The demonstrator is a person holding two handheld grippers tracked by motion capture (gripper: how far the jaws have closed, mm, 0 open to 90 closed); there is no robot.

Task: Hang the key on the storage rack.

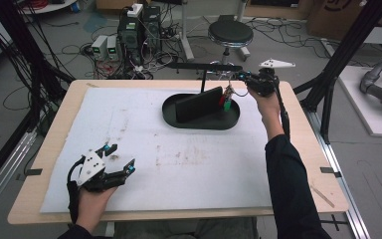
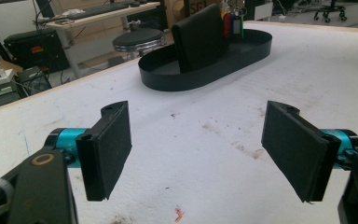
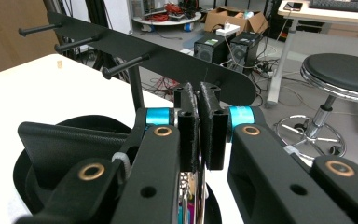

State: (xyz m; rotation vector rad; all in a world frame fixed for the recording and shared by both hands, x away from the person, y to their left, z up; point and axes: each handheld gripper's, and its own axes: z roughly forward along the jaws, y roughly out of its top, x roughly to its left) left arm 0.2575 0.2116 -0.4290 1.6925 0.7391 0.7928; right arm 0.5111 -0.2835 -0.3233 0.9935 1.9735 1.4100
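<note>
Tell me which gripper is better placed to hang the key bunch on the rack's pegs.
Right. The right gripper is shut on the key bunch, lifted over the black tray just below the peg rack. The left gripper rests open at the near table edge, far from both.

Even, soft overhead room light, faint shadows, no glare, slightly grainy frames, mild blur on near foreground parts.

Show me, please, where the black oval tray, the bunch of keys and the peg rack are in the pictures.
black oval tray (image 1: 179, 121): high view, near-left rim.
bunch of keys (image 1: 226, 98): high view, red and green tags hanging under the right gripper (image 1: 240, 77).
peg rack (image 3: 168, 59): right gripper view, flat black bar behind the jaws.
</note>
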